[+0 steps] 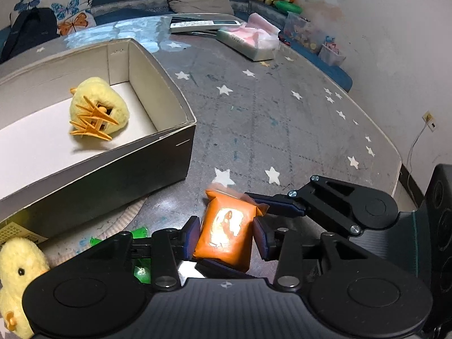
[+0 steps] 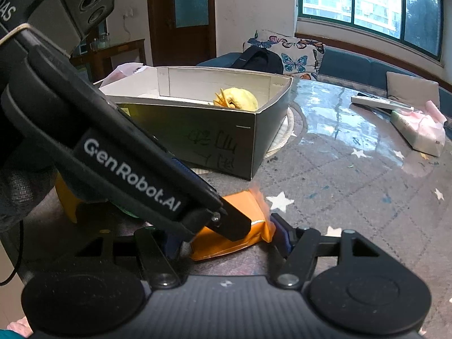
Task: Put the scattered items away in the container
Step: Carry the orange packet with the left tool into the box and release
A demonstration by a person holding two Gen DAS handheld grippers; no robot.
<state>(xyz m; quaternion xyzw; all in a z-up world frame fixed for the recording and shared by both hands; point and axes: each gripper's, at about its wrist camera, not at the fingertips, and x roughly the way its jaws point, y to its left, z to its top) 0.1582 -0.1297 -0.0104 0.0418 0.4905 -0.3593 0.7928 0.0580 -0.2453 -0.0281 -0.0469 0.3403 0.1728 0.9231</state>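
Left wrist view is filled by a star-patterned table (image 1: 282, 130), on which the open box (image 1: 113, 186) is set at the left, well within reach. One yellow duck (image 1: 96, 110) is already seen inside the box, with an orange clip on it; a second duck (image 1: 19, 265) is left outside, just beside the near wall. The orange packet (image 1: 226, 231) is found on the table in front of the box, near its corner and apart from it.

The packet is judged to be light, soft and glossy, so slipping is to be expected, and its contents could be crushed by a hard squeeze. The crimped ends are thin and floppy; the filled middle is considered the better place to be held.

The left gripper (image 1: 226, 226) is held about half open, with the packet between its pads, which lie just beside the long edges and are not clearly pressing. The right gripper (image 2: 227, 240) is seen closed on the packet end to end, the crimped end being met by one pad
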